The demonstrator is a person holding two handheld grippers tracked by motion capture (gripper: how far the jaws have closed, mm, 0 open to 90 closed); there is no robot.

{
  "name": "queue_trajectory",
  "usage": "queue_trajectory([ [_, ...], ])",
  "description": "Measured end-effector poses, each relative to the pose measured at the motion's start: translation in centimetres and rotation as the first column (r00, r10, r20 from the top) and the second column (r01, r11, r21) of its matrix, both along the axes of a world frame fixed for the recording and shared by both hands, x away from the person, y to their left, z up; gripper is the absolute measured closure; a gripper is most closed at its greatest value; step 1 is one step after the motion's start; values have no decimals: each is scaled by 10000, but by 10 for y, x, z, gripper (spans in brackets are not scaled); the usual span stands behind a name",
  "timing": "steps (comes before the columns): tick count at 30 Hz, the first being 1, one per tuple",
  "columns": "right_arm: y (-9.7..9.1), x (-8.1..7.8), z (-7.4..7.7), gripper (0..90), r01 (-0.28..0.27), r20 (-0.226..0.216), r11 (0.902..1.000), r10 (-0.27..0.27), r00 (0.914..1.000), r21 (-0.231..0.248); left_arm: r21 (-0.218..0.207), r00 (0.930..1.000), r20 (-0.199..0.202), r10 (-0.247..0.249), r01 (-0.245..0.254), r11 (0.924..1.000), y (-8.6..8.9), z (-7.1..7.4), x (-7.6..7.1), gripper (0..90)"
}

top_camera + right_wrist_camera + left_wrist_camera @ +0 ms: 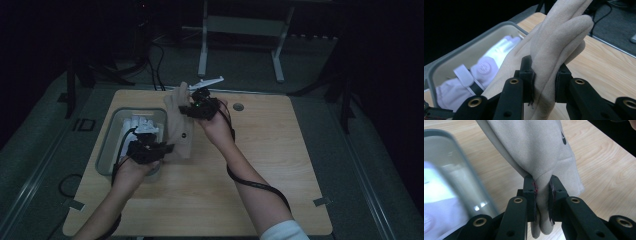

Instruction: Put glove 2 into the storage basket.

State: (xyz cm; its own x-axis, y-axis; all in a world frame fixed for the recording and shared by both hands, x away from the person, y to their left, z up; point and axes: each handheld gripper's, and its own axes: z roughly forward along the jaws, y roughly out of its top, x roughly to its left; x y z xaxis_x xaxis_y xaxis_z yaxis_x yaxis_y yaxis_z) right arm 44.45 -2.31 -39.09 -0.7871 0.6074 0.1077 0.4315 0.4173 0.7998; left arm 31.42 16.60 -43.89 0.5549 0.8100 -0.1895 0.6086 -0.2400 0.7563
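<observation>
Both claws pinch the beige glove (pixel 181 120), held above the table (pixel 280 165) beside the bin (pixel 107 145): left claw (pixel 541 192) clamps the cuff end, right claw (pixel 544 80) its fingers. Soft, light, floppy fleece; I judge folded edges the surest hold.

Blk grippers (pixel 148 150), brass screws (white sleeve (pixel 284 231)).

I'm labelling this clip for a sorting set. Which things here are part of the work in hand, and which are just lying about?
In the job:
- beige glove, held above the table
- left gripper, shut on one end
- right gripper, shut on its fingers
- grey bin

Lying about:
- white gloves in the bin
- wooden table
</observation>
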Motion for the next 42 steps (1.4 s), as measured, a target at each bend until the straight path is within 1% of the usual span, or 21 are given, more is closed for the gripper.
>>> queue_trajectory([
  [1, 6, 0, 1, 742, -76, 9, 10000, 76, 10000, 19, 20, 9998, 12, 174, -174, 9998, 11, 2, -3, 799],
  [2, 12, 0, 3, 742, -144, 0, 9999, 144, 9999, 31, 20, 9998, 12, 174, -174, 9998, 11, 2, -3, 799],
  [3, 12, 0, 3, 742, -144, 0, 9999, 144, 9999, 31, 28, 9997, 7, 232, -232, 9997, 17, 3, -4, 799],
  [6, 39, 0, 5, 741, -426, -38, 9991, 426, 9991, 54, 20, 9988, -55, 493, -493, 9988, 34, 6, -8, 799],
  [9, 52, 1, 4, 741, -570, -69, 9983, 571, 9983, 67, 124, 9976, -46, 694, -694, 9975, 51, 7, -13, 799],
  [11, 71, 2, 1, 741, -807, -161, 9967, 806, 9966, -12, 78, 9957, -178, 910, -908, 9958, 69, 6, -16, 799],
  [12, 71, 2, 1, 741, -807, -161, 9967, 806, 9966, -12, 78, 9957, -178, 910, -908, 9958, 69, 6, -16, 799],
  [13, 84, 2, -2, 741, -936, -189, 9956, 934, 9954, -84, 115, 9947, -208, 1008, -1006, 9949, 75, 5, -17, 799],
  [17, 102, 2, -7, 740, -1174, -328, 9930, 1170, 9926, -106, 181, 9900, -357, 1368, -1362, 9905, 94, 0, -24, 799],
  [19, 117, 4, -18, 740, -1540, -486, 9881, 1536, 9869, -49, 145, 9872, -558, 1491, -1485, 9888, 102, -7, -26, 798],
  [20, 121, 5, -21, 740, -1553, -557, 9878, 1545, 9864, -99, 145, 9872, -558, 1491, -1485, 9888, 102, -7, -26, 798],
  [21, 124, 6, -25, 740, -1556, -640, 9877, 1545, 9859, -135, 36, 9847, -853, 1522, -1524, 9883, 107, -15, -24, 798],
  [22, 124, 6, -25, 740, -1556, -640, 9877, 1545, 9859, -135, 36, 9847, -853, 1522, -1524, 9883, 107, -15, -24, 798],
  [24, 131, 8, -36, 739, -1560, -799, 9873, 1532, 9850, -301, 90, 9808, -994, 1677, -1677, 9858, 110, -23, -23, 798],
  [25, 137, 11, -46, 739, -1554, -1123, 9871, 1503, 9822, -379, 12, 9796, -1109, 1677, -1687, 9857, 112, -27, -22, 798],
  [27, 139, 12, -49, 739, -1573, -1143, 9866, 1516, 9818, -428, -62, 9772, -1197, 1754, -1774, 9841, 113, -32, -23, 798],
  [29, 144, 17, -63, 738, -1757, -1559, 9836, 1675, 9735, -405, -232, 9752, -1383, 1726, -1775, 9839, 117, -38, -22, 796],
  [30, 144, 17, -63, 738, -1757, -1559, 9836, 1675, 9735, -405, -432, 9743, -1481, 1699, -1780, 9831, 118, -40, -22, 796],
  [31, 146, 21, -72, 733, -1802, -1864, 9827, 1695, 9677, -418, -621, 9730, -1629, 1632, -1752, 9826, 120, -42, -22, 794],
  [35, 149, 22, -83, 717, -1789, -1994, 9816, 1626, 9663, -664, -226, 9710, -1654, 1727, -1788, 9836, 117, -48, -20, 781],
  [42, 147, 26, -84, 622, -1871, -2010, 9782, 1661, 9654, -900, -286, 9726, -1600, 1687, -1754, 9841, 116, -50, -20, 695],
])
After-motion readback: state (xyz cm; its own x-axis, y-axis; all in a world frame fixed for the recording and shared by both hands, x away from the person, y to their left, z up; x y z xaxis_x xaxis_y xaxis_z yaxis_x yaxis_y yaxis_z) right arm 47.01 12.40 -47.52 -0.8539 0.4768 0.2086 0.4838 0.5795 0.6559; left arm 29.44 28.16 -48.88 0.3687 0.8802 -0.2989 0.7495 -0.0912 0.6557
